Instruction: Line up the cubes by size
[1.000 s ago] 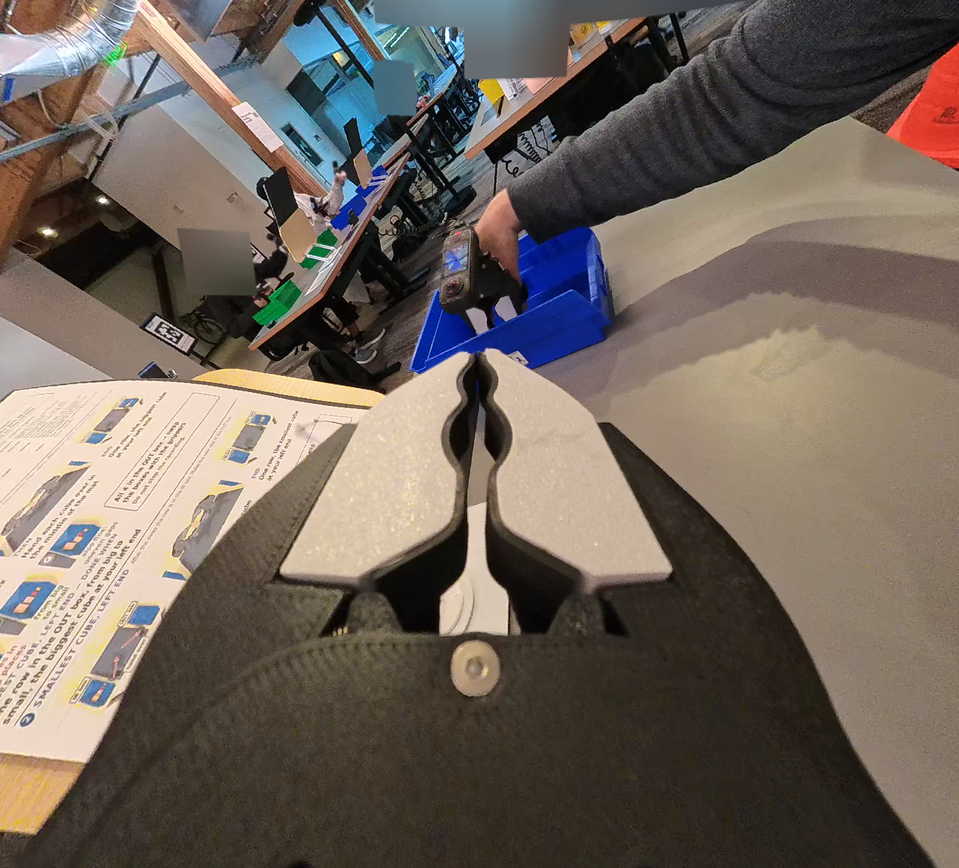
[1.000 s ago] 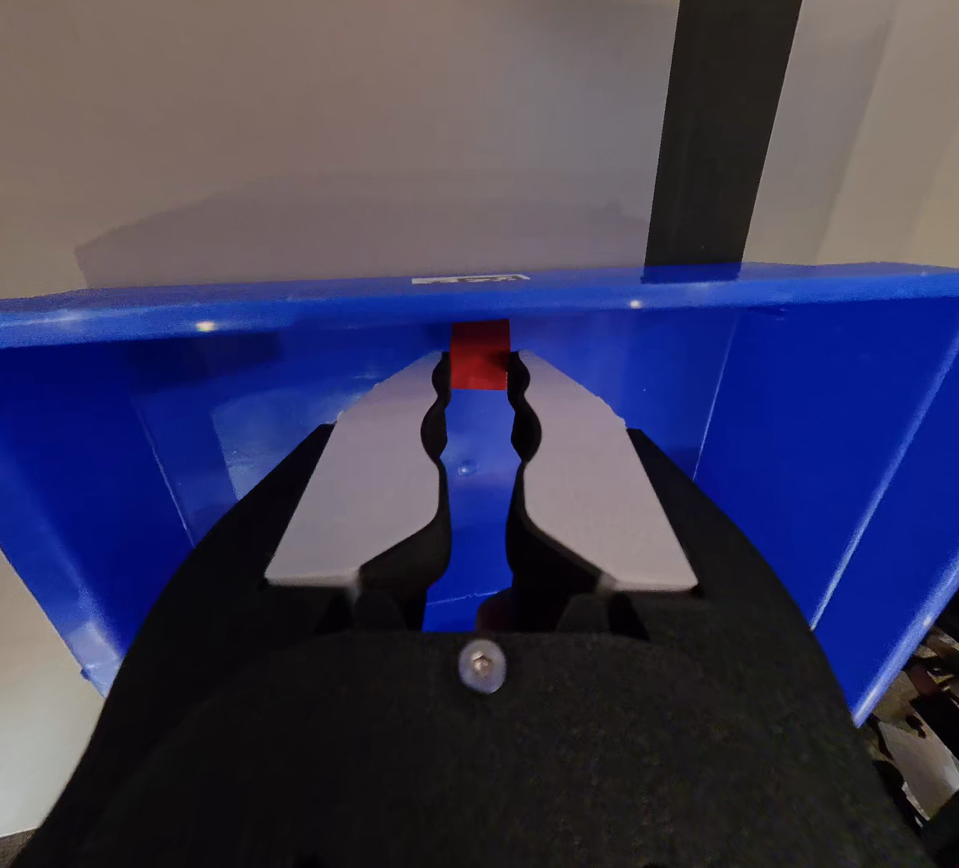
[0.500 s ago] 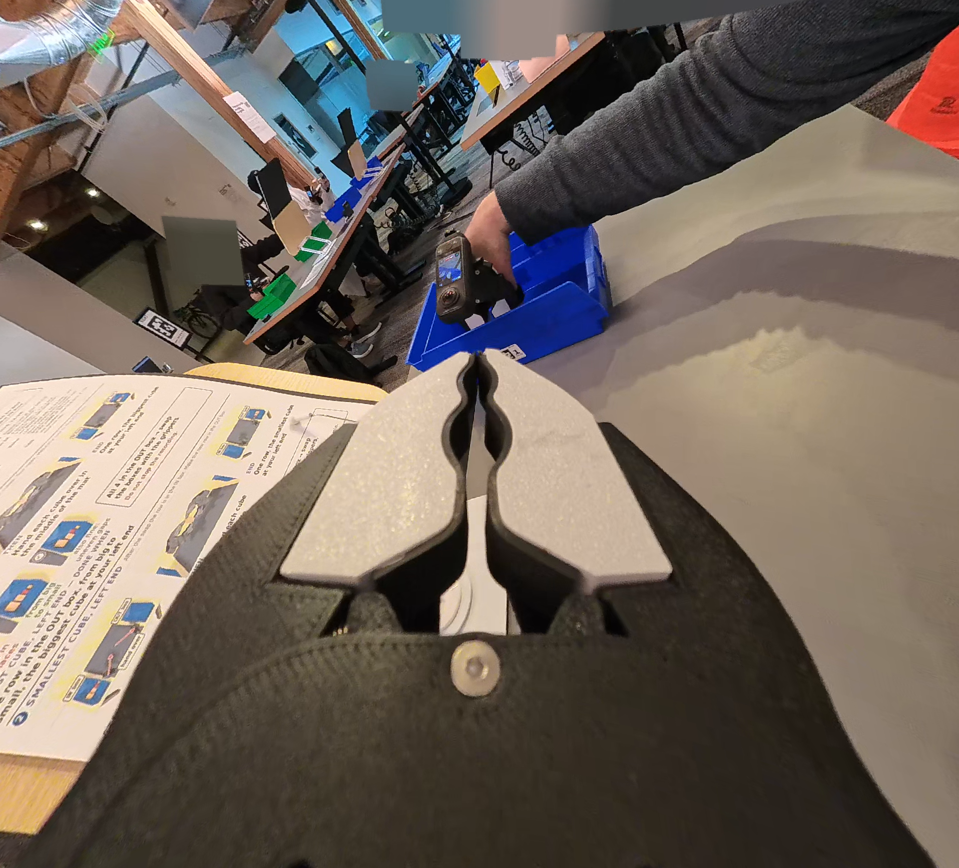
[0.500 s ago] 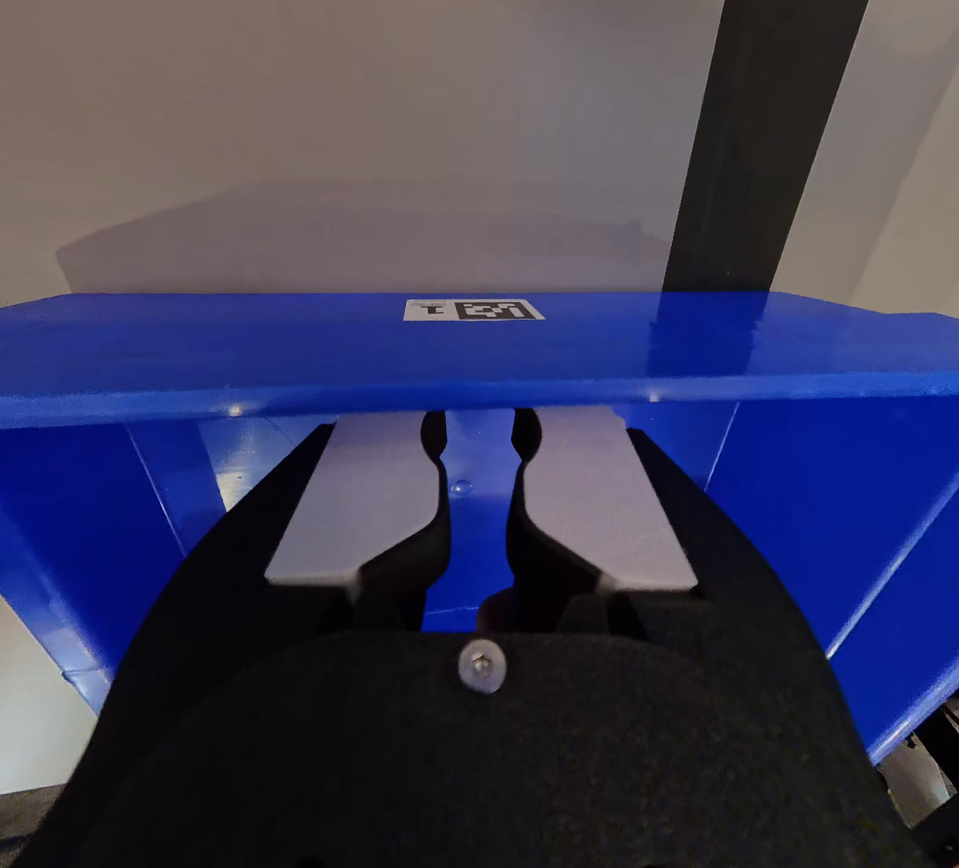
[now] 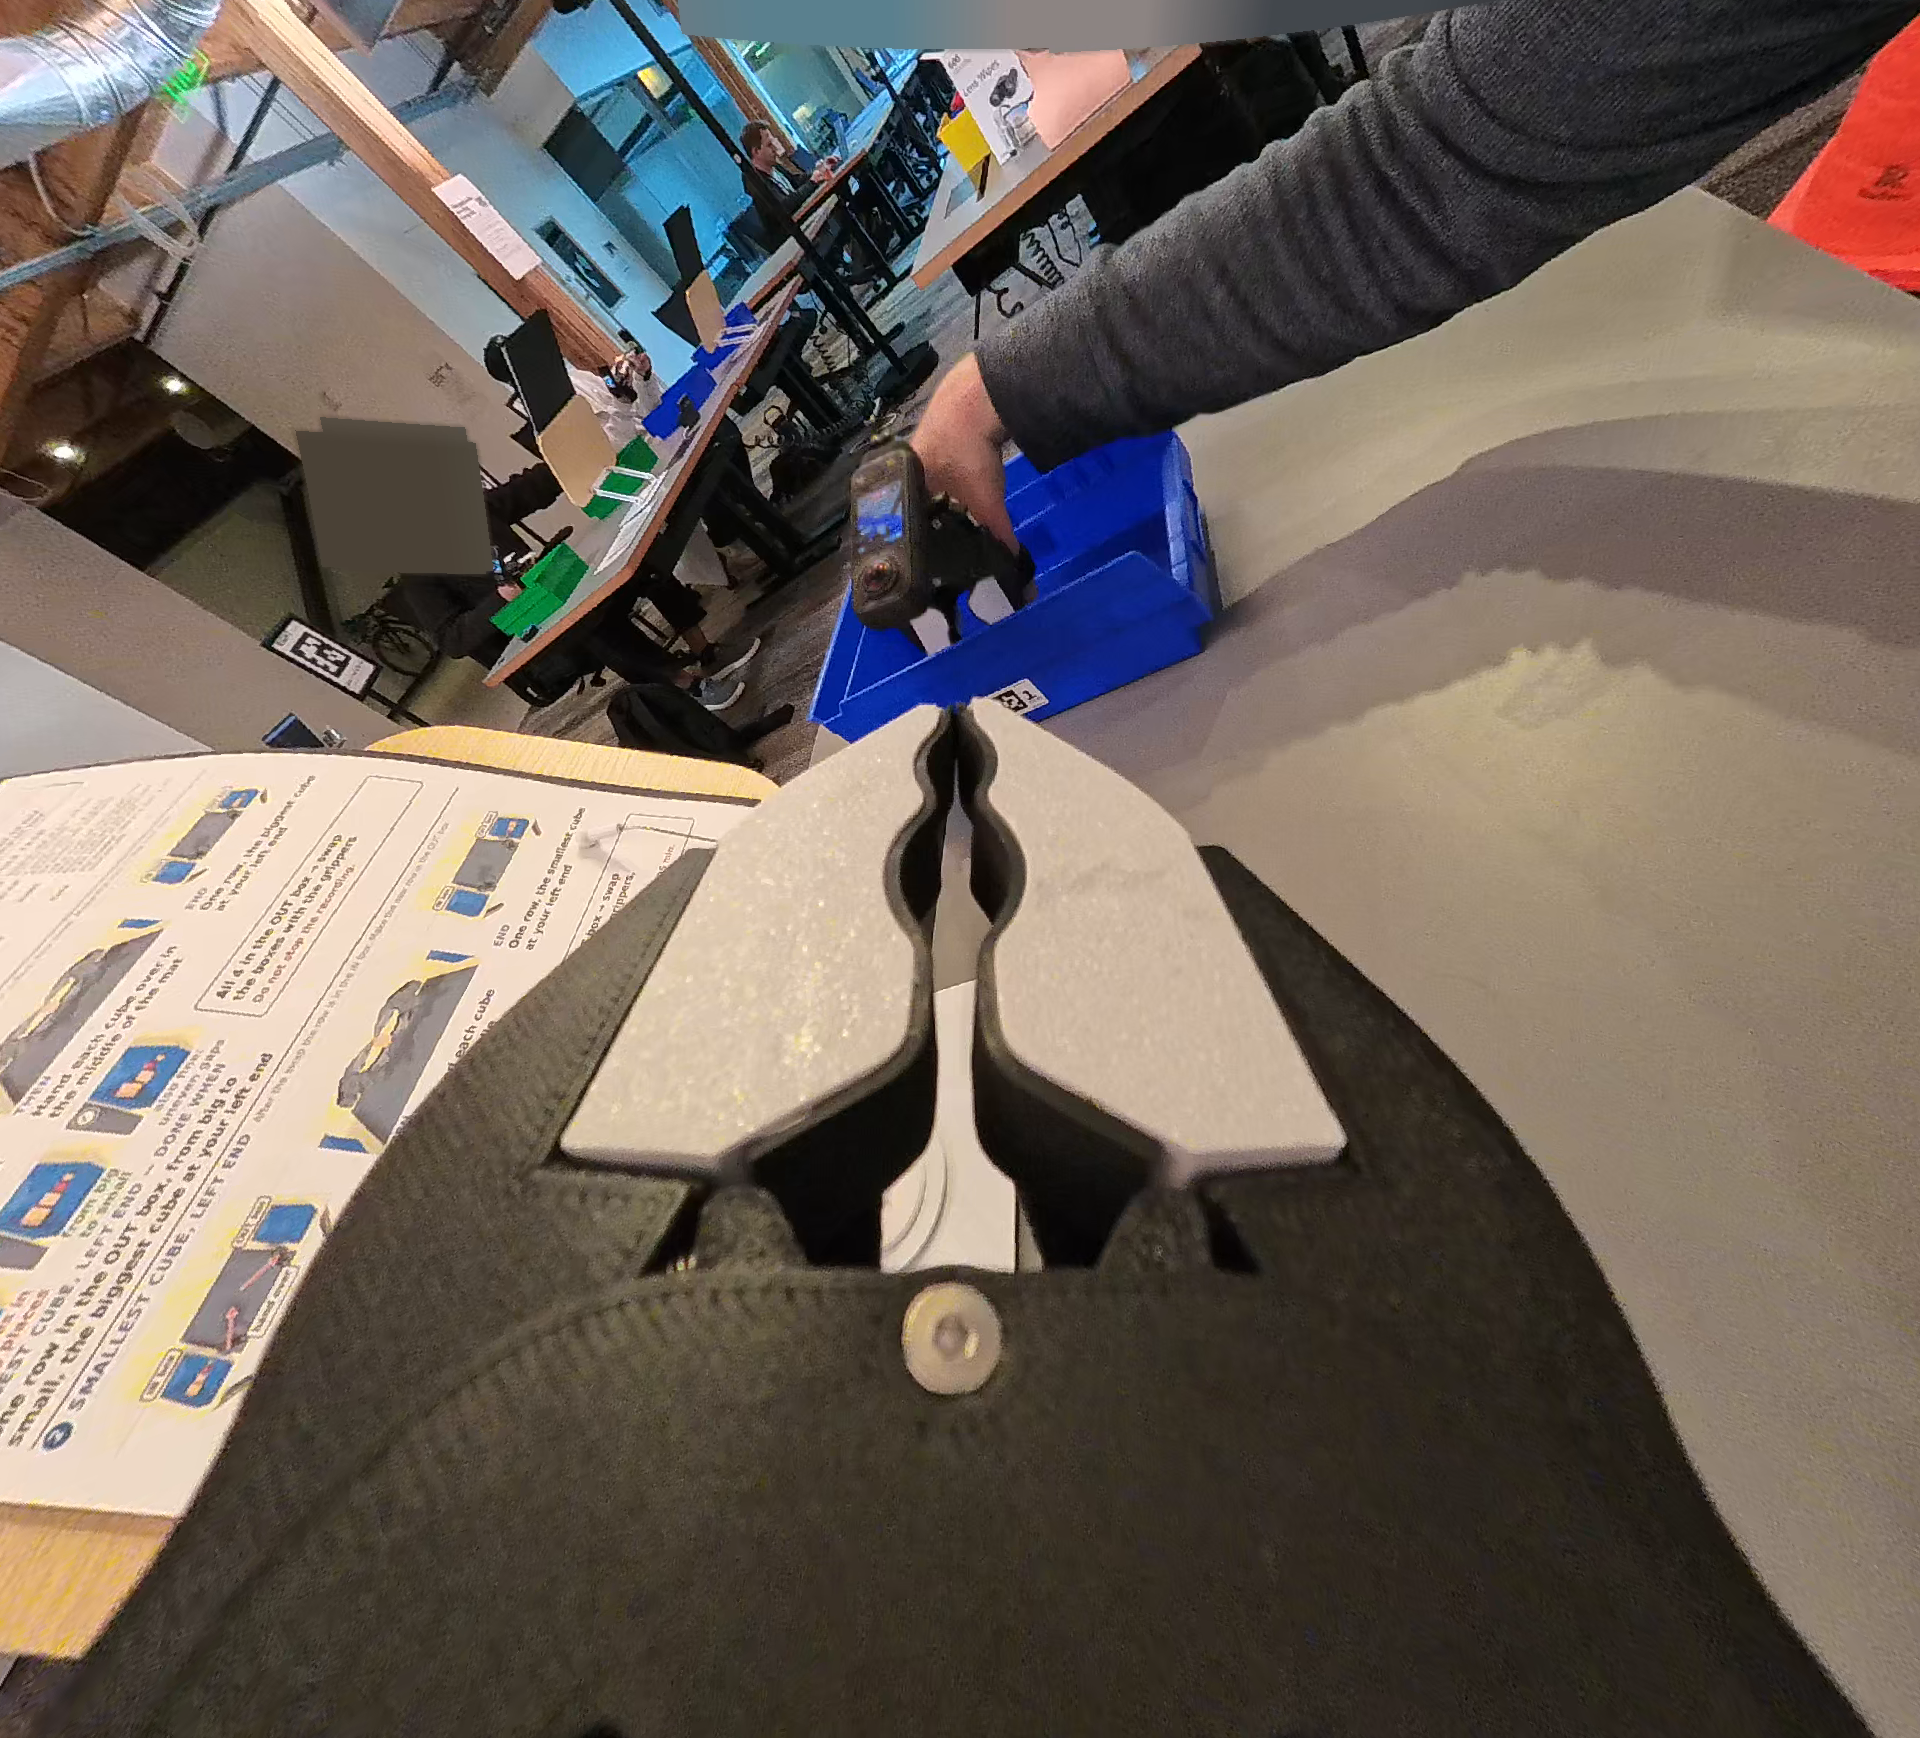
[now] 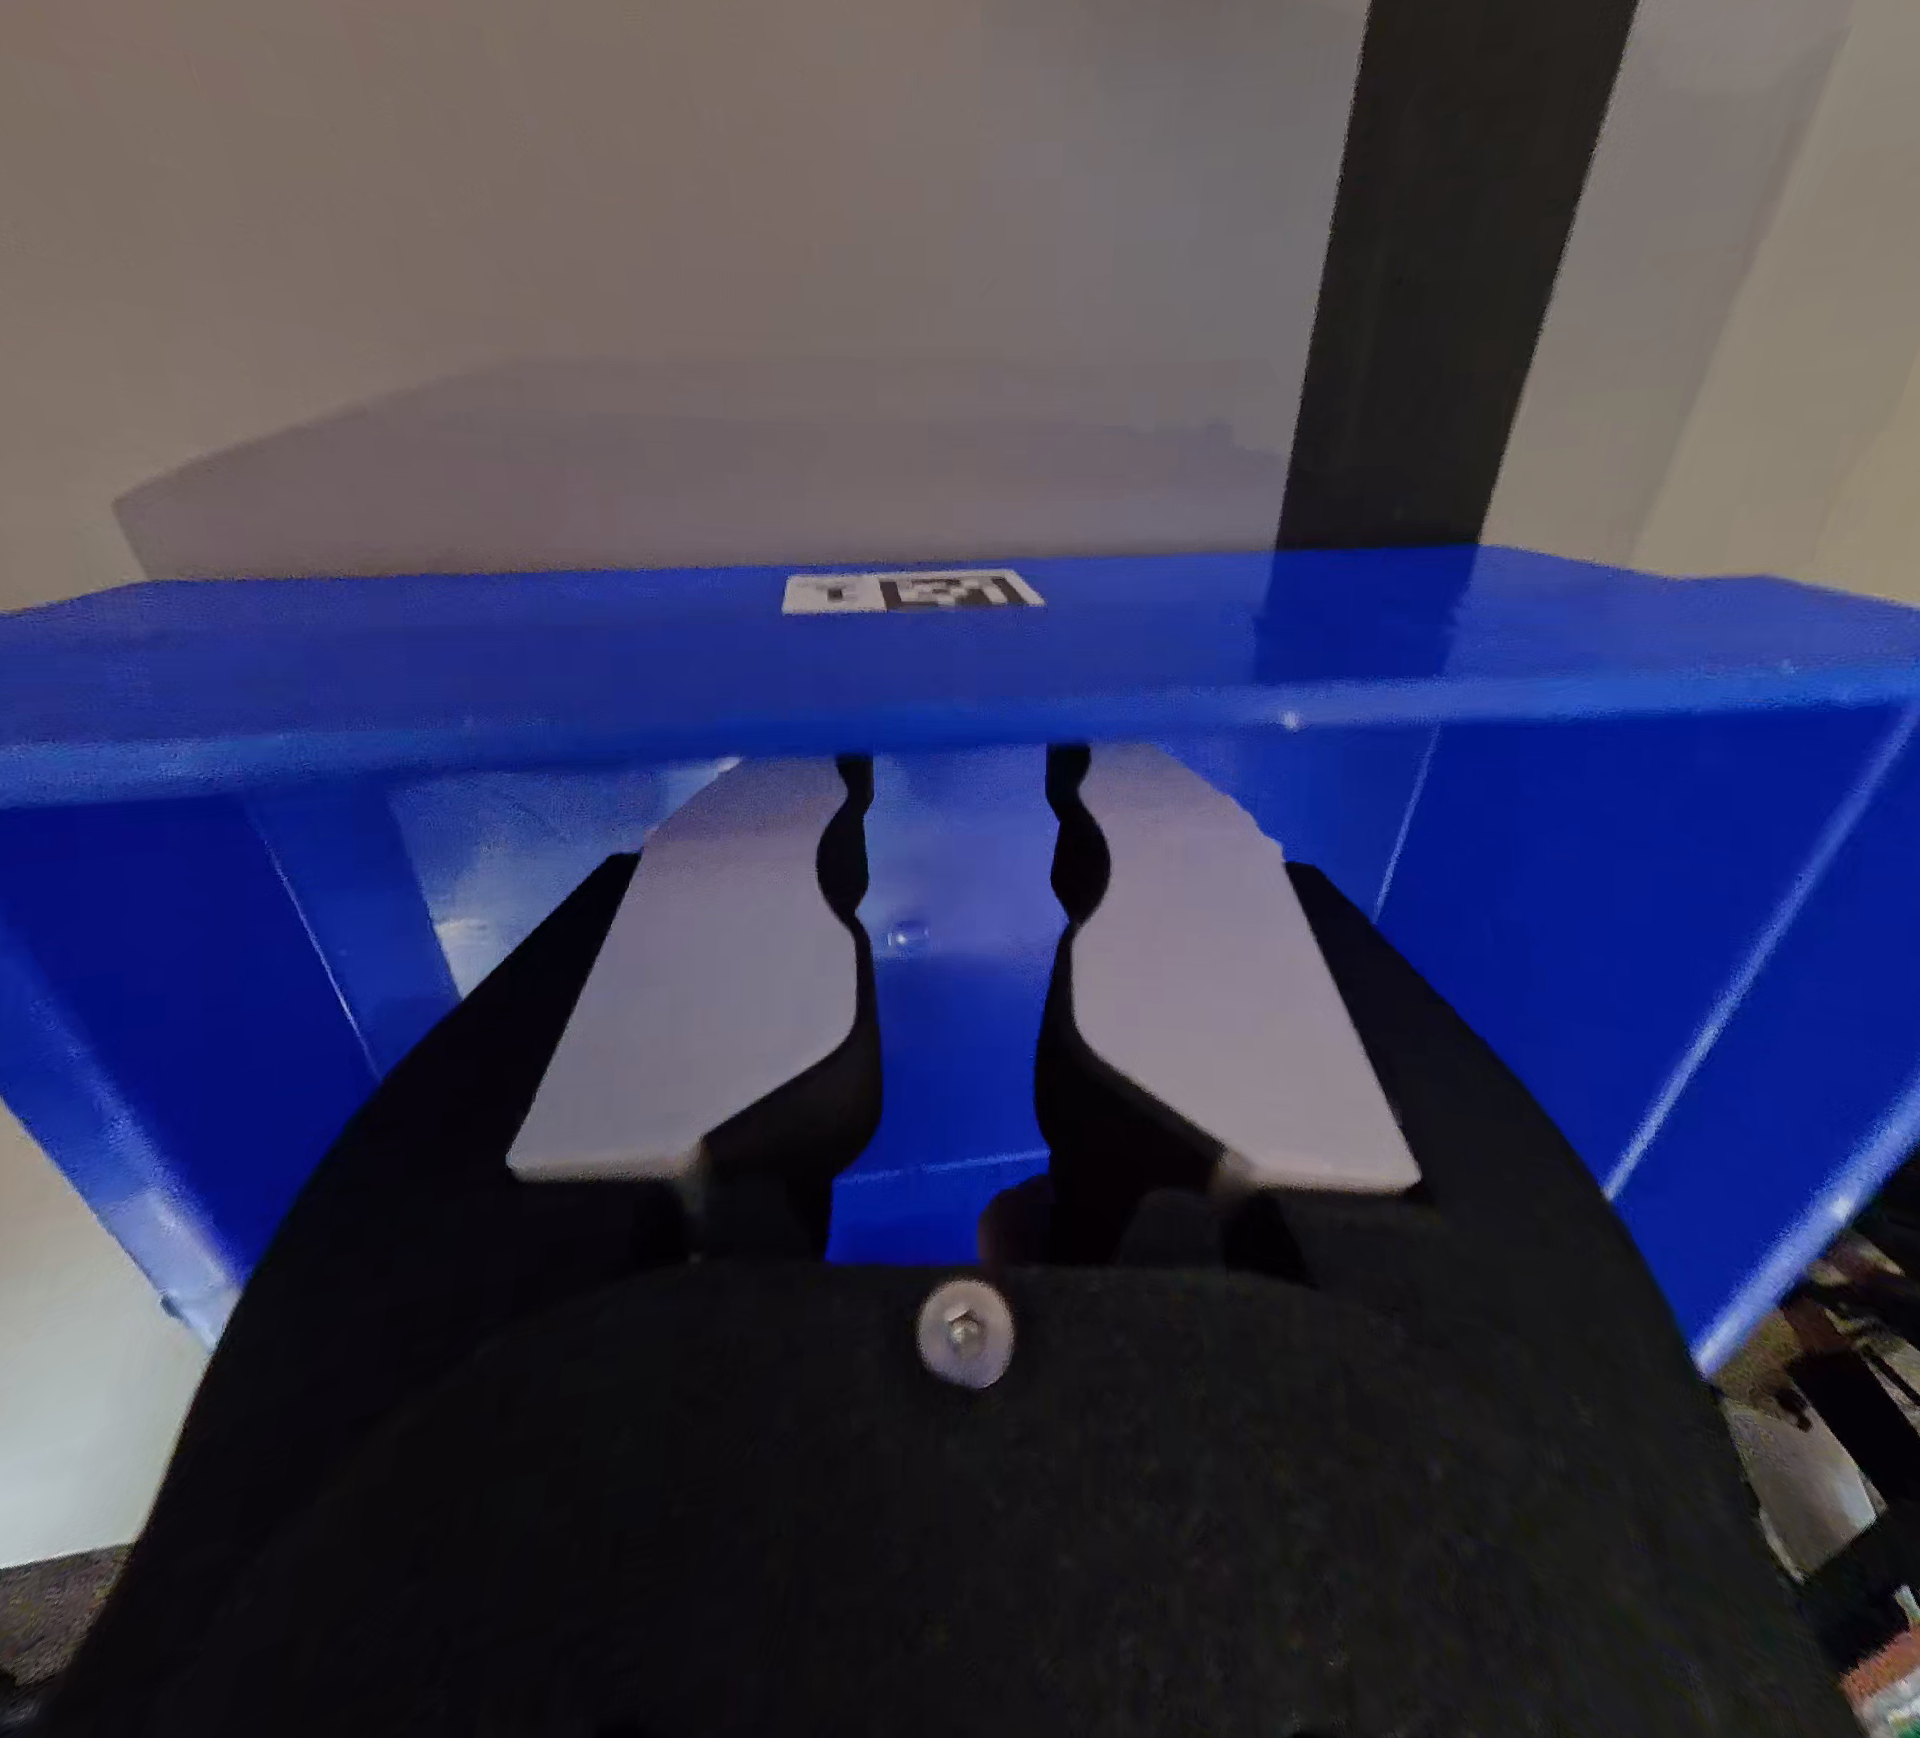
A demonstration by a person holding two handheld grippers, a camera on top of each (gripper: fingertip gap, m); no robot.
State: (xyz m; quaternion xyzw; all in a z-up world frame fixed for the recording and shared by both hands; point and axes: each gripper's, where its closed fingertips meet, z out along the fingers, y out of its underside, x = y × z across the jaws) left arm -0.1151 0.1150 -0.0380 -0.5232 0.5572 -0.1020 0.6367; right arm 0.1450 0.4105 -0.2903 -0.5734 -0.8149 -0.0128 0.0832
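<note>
My left gripper (image 5: 954,714) is shut on nothing and hovers over the grey mat (image 5: 1558,909). My right gripper (image 6: 951,758) reaches into the blue bin (image 6: 520,670). Its fingers (image 6: 727,961) stand apart with bare bin floor between them, and the bin's rim hides their tips. No cube shows in either view. The left wrist view shows the right gripper (image 5: 961,613) far off, dipped into the blue bin (image 5: 1101,639), held by a hand in a grey sleeve (image 5: 1351,234).
A printed instruction sheet (image 5: 208,1013) lies on a wooden board at the left. A black post (image 6: 1455,182) stands behind the bin. An orange thing (image 5: 1870,161) sits at the far right edge. Other desks and people are in the background.
A second ago the right gripper held a red cube at its tips. It then sank lower in the bin, the rim hid the tips, and the fingers spread wider. The left gripper stayed shut and still.
</note>
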